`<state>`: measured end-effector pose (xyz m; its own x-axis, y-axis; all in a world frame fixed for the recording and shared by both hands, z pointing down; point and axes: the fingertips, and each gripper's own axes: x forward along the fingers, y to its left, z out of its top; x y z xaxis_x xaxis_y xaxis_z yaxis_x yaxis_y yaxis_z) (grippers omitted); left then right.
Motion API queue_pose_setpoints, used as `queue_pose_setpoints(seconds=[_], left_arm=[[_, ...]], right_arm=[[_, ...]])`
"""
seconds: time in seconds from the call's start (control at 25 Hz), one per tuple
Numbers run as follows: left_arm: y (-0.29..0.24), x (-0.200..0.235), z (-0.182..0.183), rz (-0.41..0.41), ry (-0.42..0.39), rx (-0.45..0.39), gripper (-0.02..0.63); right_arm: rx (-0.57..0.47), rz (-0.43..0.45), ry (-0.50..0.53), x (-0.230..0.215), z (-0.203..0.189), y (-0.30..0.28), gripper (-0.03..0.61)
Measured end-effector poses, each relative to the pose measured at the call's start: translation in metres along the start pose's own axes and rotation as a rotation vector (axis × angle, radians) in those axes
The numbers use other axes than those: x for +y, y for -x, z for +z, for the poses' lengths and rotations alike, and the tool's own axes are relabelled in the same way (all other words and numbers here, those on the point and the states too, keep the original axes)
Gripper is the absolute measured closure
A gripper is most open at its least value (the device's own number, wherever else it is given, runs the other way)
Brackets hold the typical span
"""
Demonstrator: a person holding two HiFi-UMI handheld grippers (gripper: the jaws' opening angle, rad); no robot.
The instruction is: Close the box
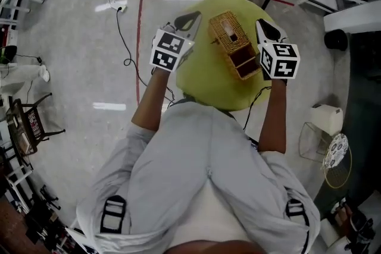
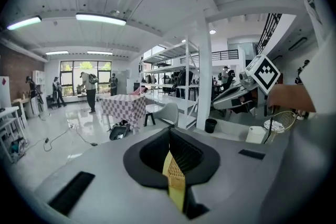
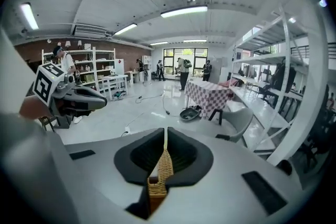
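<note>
step rn, my guess: an in-between bit of closing the box (image 1: 233, 44). the woven box sits abt mid of the round yellow table (image 1: 202, 80), its long side running from 11 to 5 o'clock. its 5 o'clock end shows dark insides w/ a divider, so it looks not fully shut. the 11 o'clock part shows a woven top, but i can't tell if that's the lid flipped back or a half already down. next move prob needs one claw to go down to the lid edge, push or catch it, and swing it over the open end, w/ the other claw stopping the box from sliding. pose: left gripper (image 1: 193, 18) is at the box's 9 o'clock and right gripper (image 1: 264, 25) at its 3 o'clock, both apart from the box. left tip points to abt 1 o'clock, right tip to abt 11, both tipped a bit down. the forearms (image 1: 150, 103) reach fwd from the body. claws: in each gripper view the two jaws are nearly together, just a thin slit, and hold nothing. thru the slits u only see yellow on the left and the woven box on the right.
</note>
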<state>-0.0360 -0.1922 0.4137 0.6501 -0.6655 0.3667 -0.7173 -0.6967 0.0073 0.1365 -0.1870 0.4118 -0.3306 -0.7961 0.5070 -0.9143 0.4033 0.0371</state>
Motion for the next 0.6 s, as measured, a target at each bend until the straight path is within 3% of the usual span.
queue_pose_setpoints(seconds=[0.6], left_arm=[[0.033, -0.008, 0.109, 0.008, -0.148, -0.203, 0.584]], right_arm=[[-0.240, -0.121, 0.103, -0.025, 0.093, 0.097, 0.555]])
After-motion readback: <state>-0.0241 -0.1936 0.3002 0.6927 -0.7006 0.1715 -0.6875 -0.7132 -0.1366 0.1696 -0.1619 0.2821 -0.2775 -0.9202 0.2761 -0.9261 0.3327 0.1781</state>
